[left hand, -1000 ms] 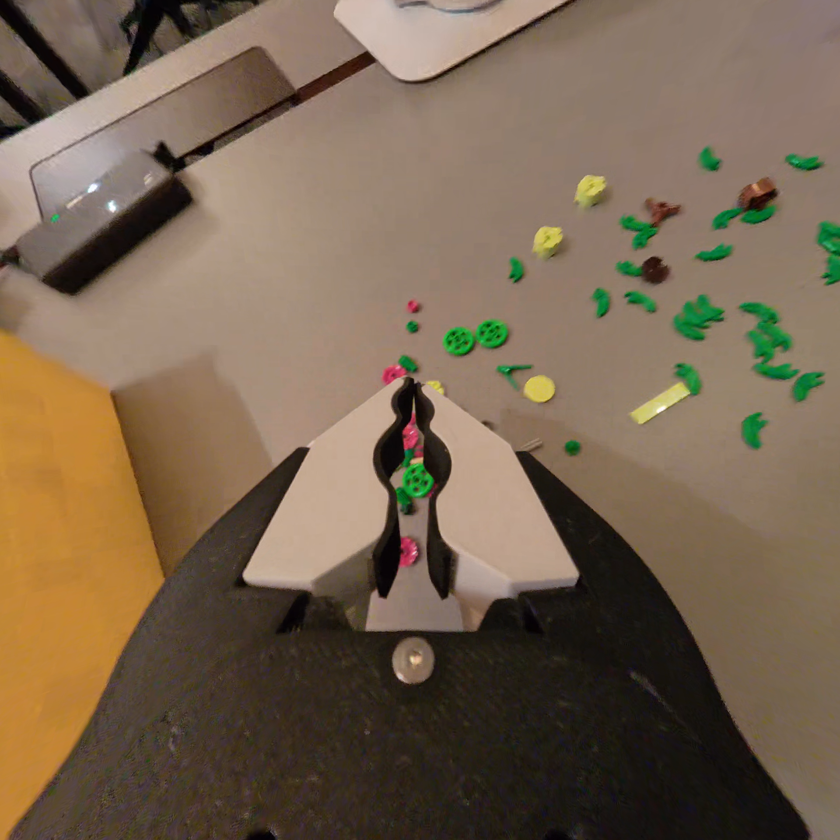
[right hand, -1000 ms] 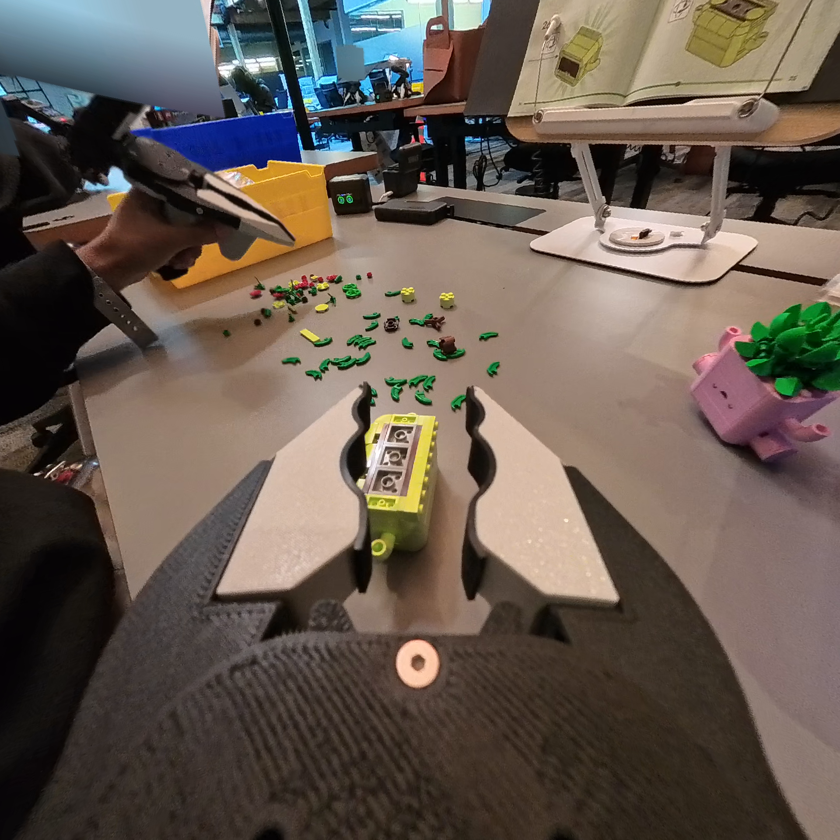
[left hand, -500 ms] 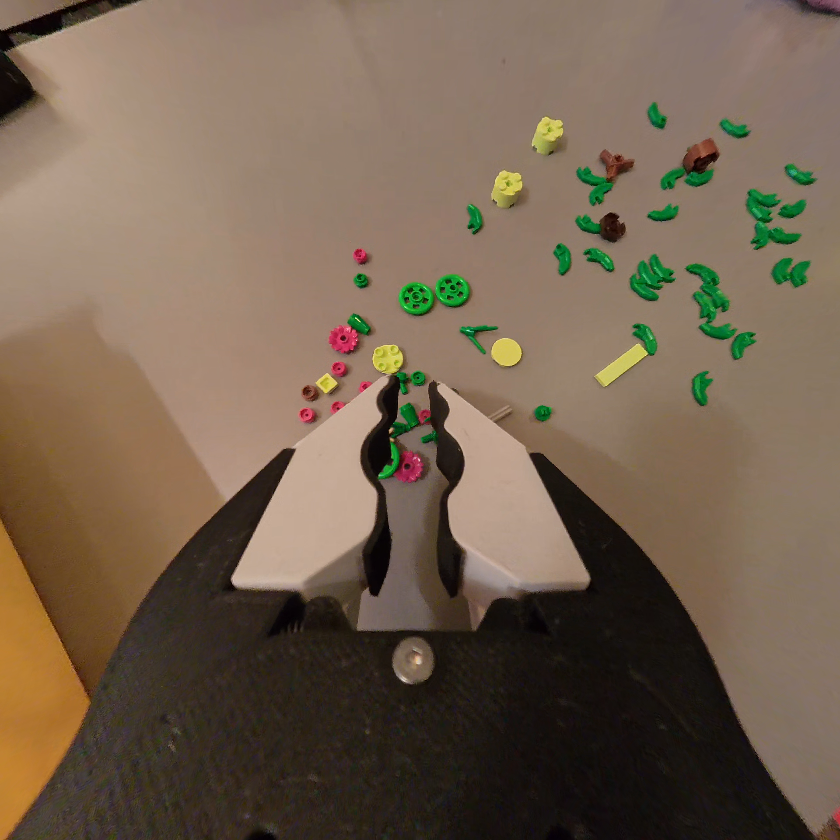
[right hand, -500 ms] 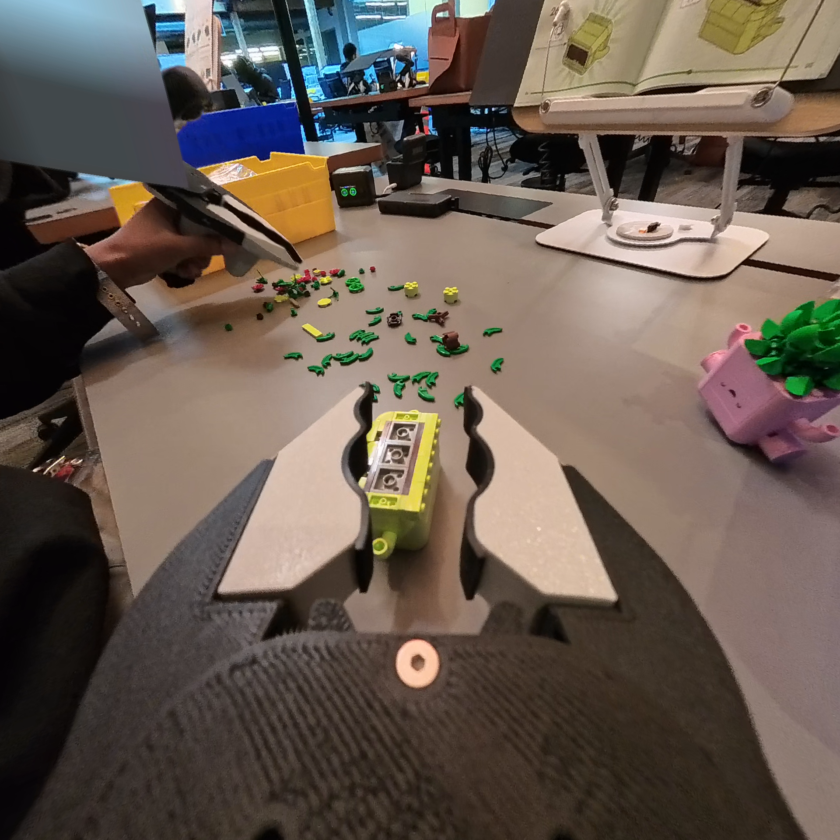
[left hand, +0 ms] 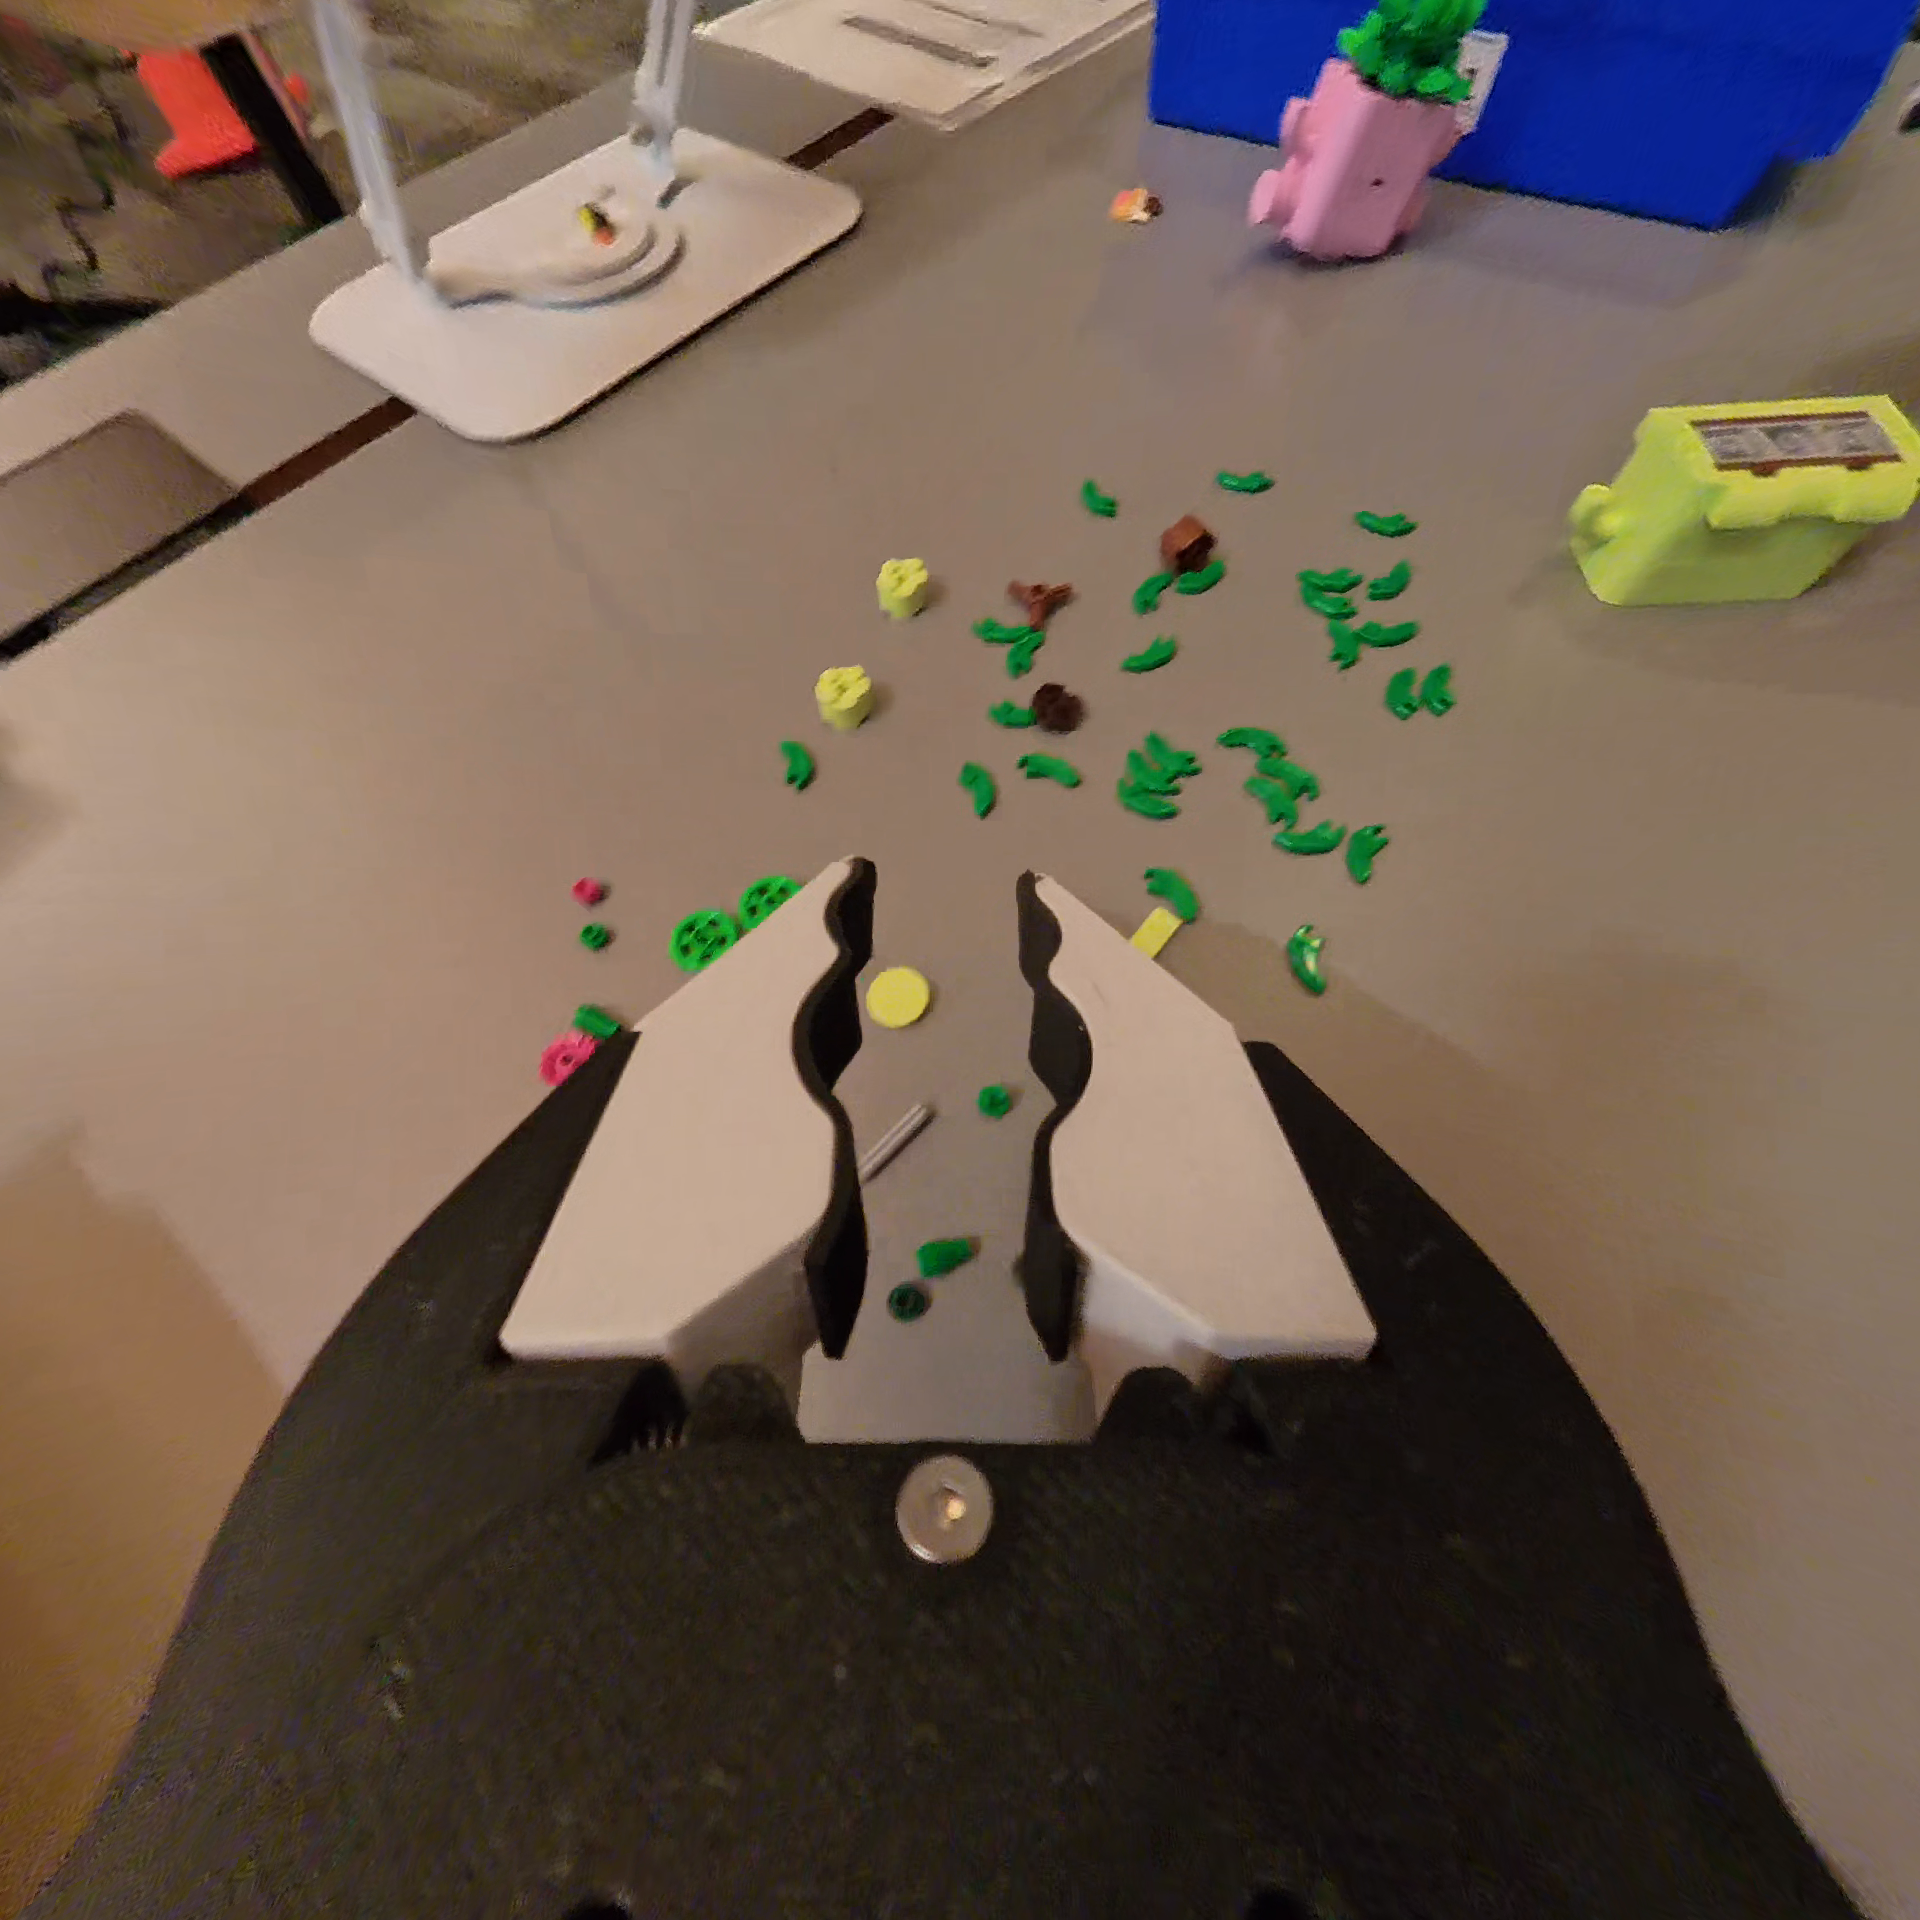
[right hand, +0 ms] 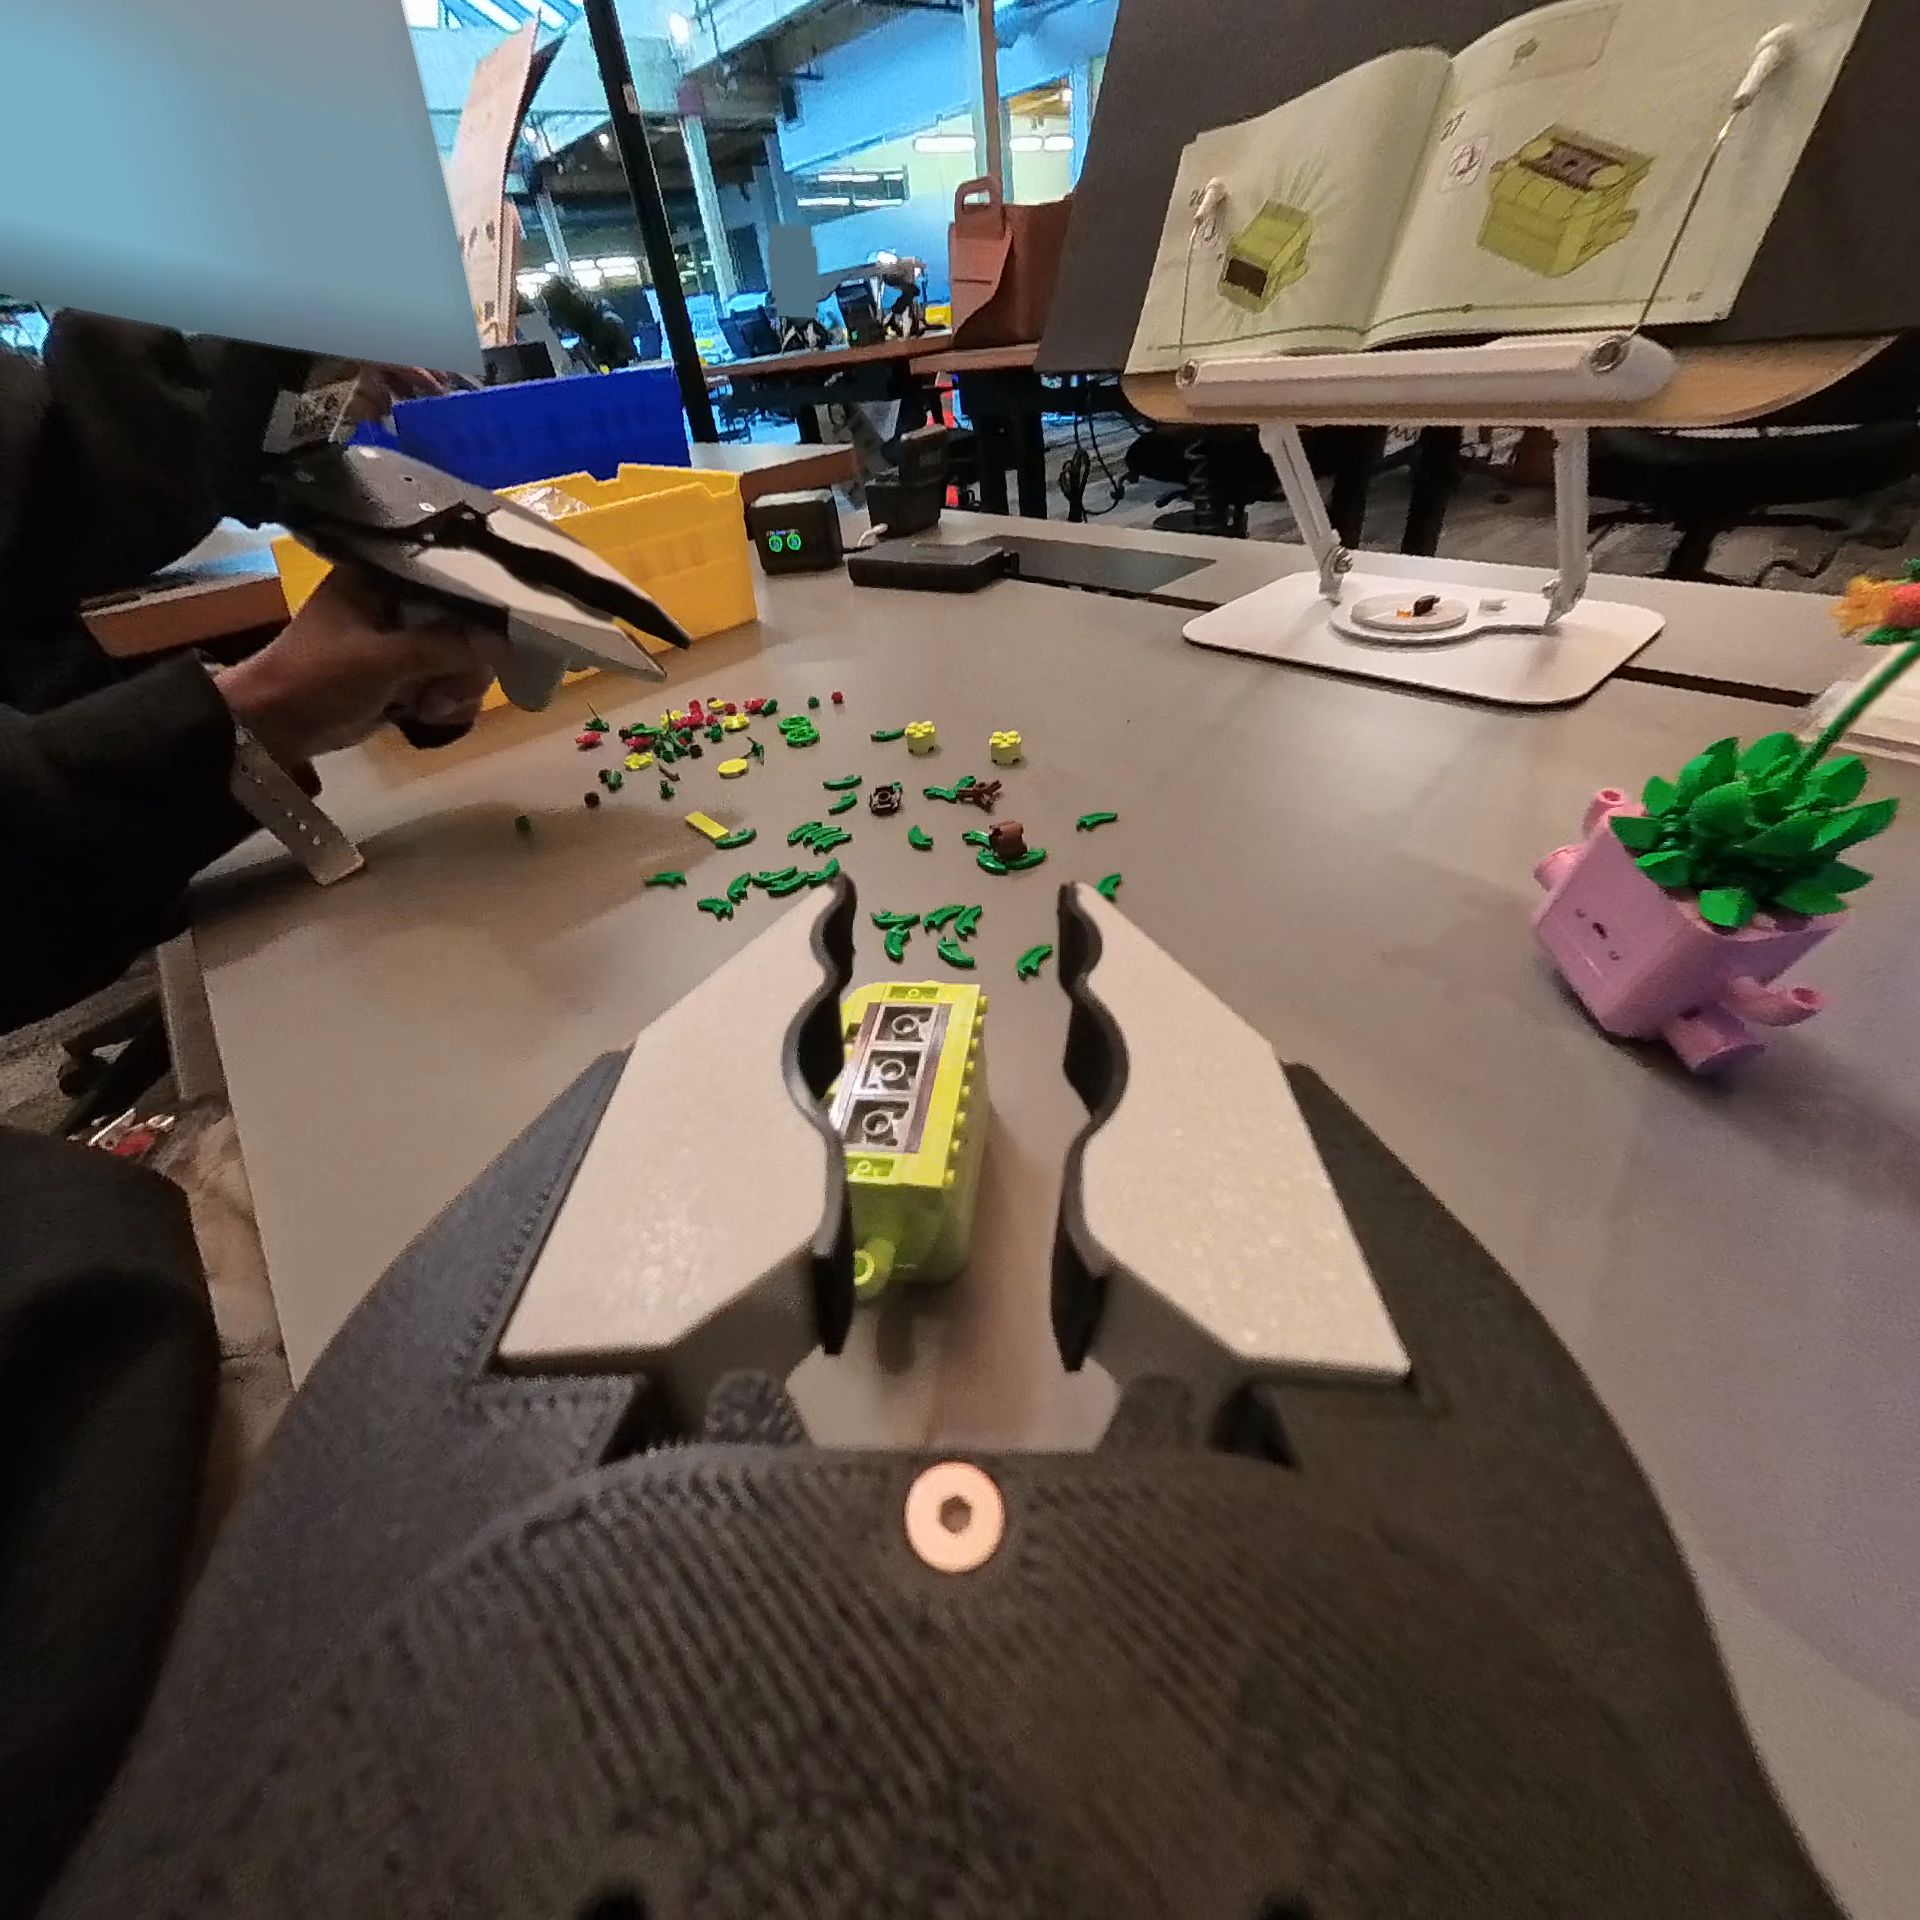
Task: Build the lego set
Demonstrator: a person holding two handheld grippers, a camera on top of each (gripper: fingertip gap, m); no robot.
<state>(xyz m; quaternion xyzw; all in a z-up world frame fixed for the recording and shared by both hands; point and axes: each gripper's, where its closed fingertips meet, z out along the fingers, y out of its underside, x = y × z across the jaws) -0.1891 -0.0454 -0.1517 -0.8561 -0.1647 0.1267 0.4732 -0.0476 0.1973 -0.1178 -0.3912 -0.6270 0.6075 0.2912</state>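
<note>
The left tongs point(left hand: 943, 883) gape empty above a yellow disc point(left hand: 898, 996); the right tongs point(right hand: 954, 894) straddle a lime block point(right hand: 912, 1101), jaws apart, not clamping it.

Two lime round bricks point(left hand: 900, 587), two green wheels point(left hand: 704, 938), three brown pieces point(left hand: 1187, 539).

Lime block point(right hand: 914, 1122) – grey top; green leaves point(left hand: 1153, 774); pink pot point(right hand: 1662, 945).

Grey table point(right hand: 1299, 935), scattered green leaf pieces point(left hand: 1153, 774), lime brick build point(right hand: 914, 1101), pink planter model point(right hand: 1683, 935), white book stand point(right hand: 1423, 623)
</note>
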